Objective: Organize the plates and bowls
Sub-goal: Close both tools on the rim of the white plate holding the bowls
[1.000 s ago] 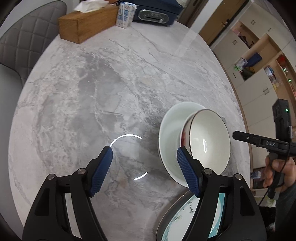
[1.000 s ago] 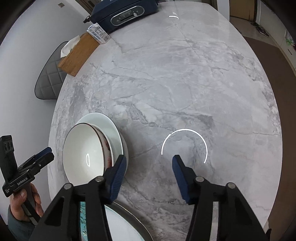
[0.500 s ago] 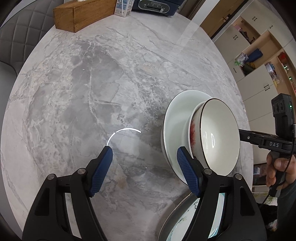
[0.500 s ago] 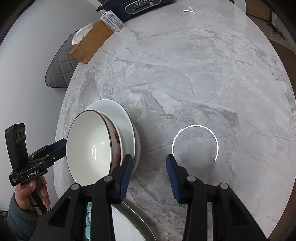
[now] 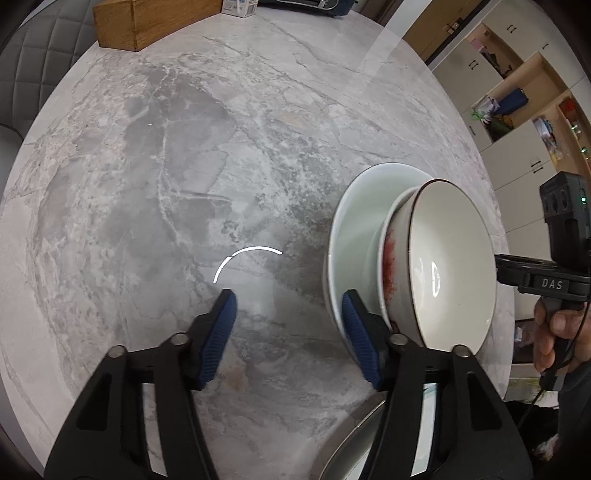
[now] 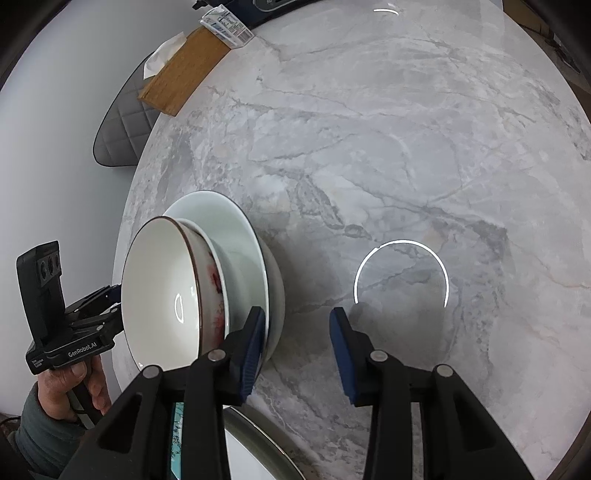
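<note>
A white bowl with a dark rim and red pattern point(image 5: 448, 266) sits nested in a larger pale white bowl point(image 5: 360, 229) on the marble table; both also show in the right wrist view, the patterned bowl point(image 6: 166, 295) and the pale bowl point(image 6: 236, 229). My left gripper point(image 5: 288, 325) is open, its right finger beside the stack's near edge. My right gripper point(image 6: 297, 339) is open, its left finger next to the pale bowl's rim. A decorated plate point(image 5: 354, 446) lies at the near edge, partly hidden by fingers.
A wooden tissue box point(image 6: 184, 70) and a small carton point(image 6: 227, 24) stand at the far edge beside a dark appliance point(image 5: 306, 3). A grey chair point(image 6: 122, 129) stands beyond the table. Cabinets point(image 5: 517, 110) are to the right.
Both grippers have moved closer to the bowl stack, which looks larger now. The right gripper's jaws have narrowed somewhat; the left's stay wide.
</note>
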Demonstrator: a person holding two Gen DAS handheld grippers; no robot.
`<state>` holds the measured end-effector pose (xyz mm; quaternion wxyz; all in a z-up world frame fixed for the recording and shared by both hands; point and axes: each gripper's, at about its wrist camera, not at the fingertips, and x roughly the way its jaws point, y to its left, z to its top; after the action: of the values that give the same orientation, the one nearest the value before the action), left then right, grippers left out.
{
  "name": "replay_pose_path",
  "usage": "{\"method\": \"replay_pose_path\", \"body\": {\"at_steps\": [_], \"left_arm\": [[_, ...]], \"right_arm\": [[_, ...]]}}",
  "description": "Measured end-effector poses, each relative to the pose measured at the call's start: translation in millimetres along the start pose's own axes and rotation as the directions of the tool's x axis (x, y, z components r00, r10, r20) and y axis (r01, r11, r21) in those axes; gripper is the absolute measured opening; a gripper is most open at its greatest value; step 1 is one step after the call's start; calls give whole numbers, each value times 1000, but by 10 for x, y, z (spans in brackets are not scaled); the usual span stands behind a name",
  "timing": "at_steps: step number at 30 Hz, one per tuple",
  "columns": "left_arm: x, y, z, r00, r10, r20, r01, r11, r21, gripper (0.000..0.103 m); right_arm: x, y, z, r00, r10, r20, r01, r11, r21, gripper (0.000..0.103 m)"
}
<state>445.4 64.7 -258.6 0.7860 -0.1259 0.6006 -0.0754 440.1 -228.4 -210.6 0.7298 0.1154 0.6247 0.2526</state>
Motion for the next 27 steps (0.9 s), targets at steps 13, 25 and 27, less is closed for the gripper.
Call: {"method": "replay_pose_path", "body": {"at_steps": [13,25,27], "left_arm": [[160,-214,82,998,-50,-46,51,999,10,10],[98,-263,1,999,-9,-32,8,1000,-14,6],[89,-264,-19,1000,-5,-26,5,1000,-13,6]], "right_arm": [[19,47,-3,995,98,-15,-98,995,-1,12],[16,70,-42,996,83,-15,-82,996,31,11],[18,84,-61,997,78,-10,-78,996,31,11]]}}
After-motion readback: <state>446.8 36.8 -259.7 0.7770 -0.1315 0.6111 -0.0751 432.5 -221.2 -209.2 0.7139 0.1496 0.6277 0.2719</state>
